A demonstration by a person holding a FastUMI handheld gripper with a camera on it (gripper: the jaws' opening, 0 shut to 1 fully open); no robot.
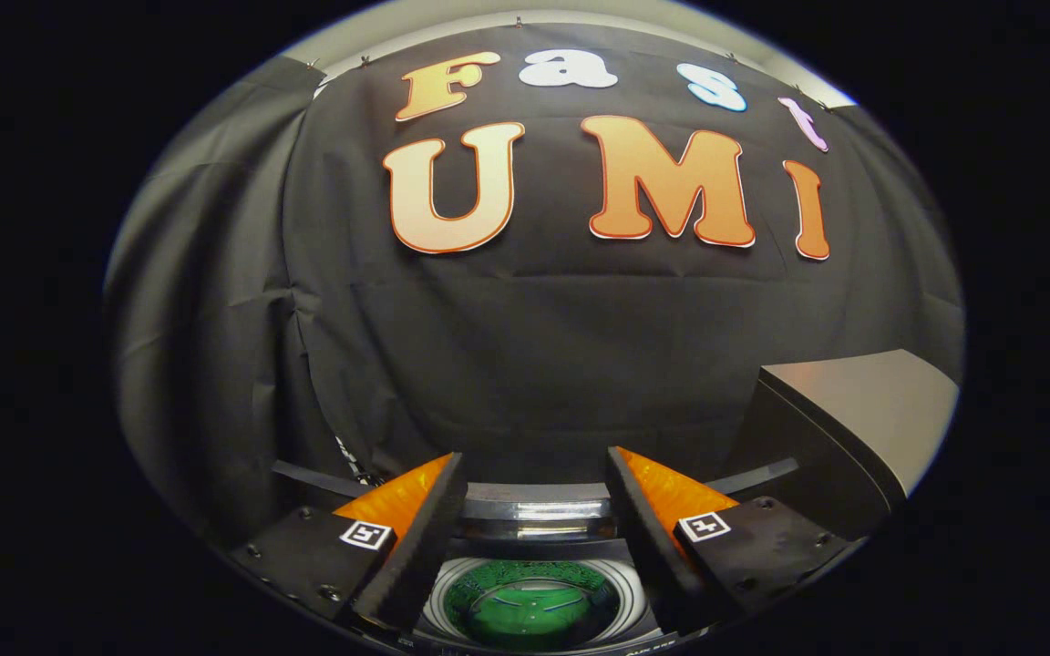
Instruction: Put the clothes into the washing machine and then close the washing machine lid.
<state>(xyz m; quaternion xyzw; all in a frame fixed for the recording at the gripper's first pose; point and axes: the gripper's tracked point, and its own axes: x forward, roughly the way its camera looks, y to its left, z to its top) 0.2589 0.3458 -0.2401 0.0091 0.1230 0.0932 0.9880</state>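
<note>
The hand-held gripper hung released over the washing machine, green clothes inside its drum, bottom center.

The small dark-topped washing machine with a round white-rimmed tub is the one carrier in sight; what it stands on is hidden. Inside its open tub lies something green, cloth or tub floor, I cannot tell. A grey slanted box rises just right of the machine, and the gripper hangs above the machine, fingers spread.
</note>
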